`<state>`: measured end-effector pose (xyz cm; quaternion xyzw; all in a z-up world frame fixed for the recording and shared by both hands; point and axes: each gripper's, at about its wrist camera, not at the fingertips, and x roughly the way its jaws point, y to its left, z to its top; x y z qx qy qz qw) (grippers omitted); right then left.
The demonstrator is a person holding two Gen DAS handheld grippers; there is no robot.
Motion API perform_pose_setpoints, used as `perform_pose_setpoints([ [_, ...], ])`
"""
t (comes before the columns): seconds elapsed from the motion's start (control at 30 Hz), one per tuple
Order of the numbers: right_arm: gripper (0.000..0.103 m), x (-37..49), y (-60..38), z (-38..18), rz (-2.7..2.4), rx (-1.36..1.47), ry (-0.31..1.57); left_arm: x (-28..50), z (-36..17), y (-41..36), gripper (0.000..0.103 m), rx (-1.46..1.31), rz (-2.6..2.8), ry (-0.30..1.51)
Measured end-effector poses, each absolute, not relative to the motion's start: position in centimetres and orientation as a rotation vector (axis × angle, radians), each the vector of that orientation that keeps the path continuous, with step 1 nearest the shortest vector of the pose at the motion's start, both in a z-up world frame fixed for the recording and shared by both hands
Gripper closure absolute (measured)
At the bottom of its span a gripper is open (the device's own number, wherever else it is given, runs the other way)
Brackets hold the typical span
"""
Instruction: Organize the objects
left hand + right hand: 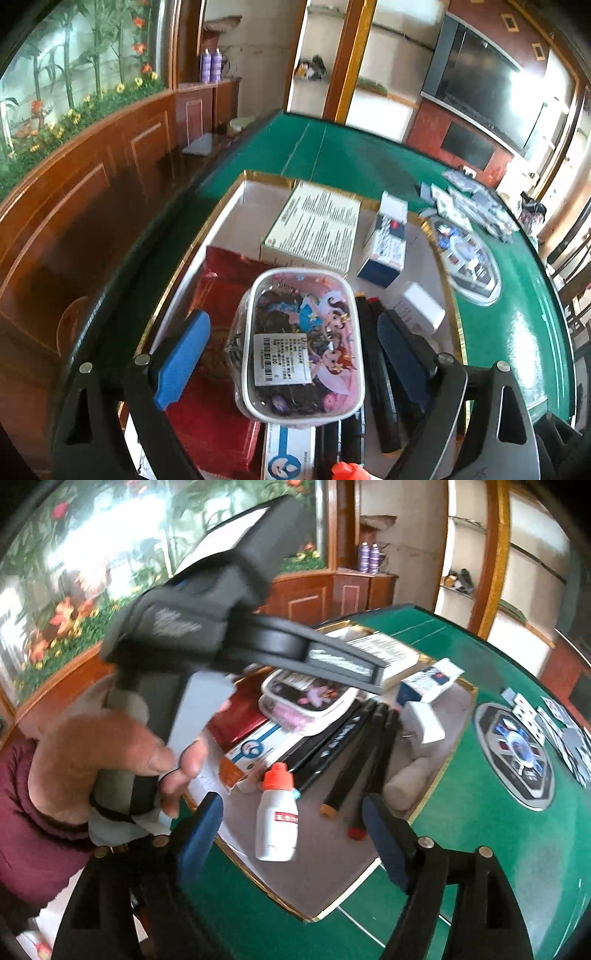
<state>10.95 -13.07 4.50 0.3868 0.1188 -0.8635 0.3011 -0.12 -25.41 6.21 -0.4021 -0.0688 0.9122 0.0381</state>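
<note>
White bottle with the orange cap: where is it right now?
Right wrist view: the white bottle stands at the near edge of the gold-rimmed tray, centre frame, beside the black pens and in front of the blue-and-white box, between the right gripper's open fingers, untouched.

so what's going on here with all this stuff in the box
A person is sorting small items into a gold-edged box on a green table. The left gripper stands open around a cartoon case, its pads clear of it. The right gripper is open over a white bottle with an orange cap, which lies in the box beside black pens.
</note>
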Motion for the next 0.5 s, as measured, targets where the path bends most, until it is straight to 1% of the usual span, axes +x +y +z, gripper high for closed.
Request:
perform_pose_setpoints([
  [0.13, 0.018, 11.2, -11.4, 4.7, -2.341, 1.021, 0.258, 2.1, 8.4, -25.5, 0.006, -1.094, 2.876, -0.205],
  [0.27, 0.017, 11.6, -10.6, 5.0, -2.406, 0.999, 0.261, 5.2, 10.4, -25.0, 0.001, -0.915, 2.967, -0.159],
  [0.4, 0.015, 13.2, -9.9, 5.6, -2.461, 0.964, 0.285, 8.5, 11.7, -23.8, 0.0, -0.74, 3.052, -0.052],
  [0.5, 0.012, 13.7, -9.1, 5.9, -2.494, 0.939, 0.278, 10.2, 12.3, -22.9, 0.0, -0.675, 3.105, 0.013],
])
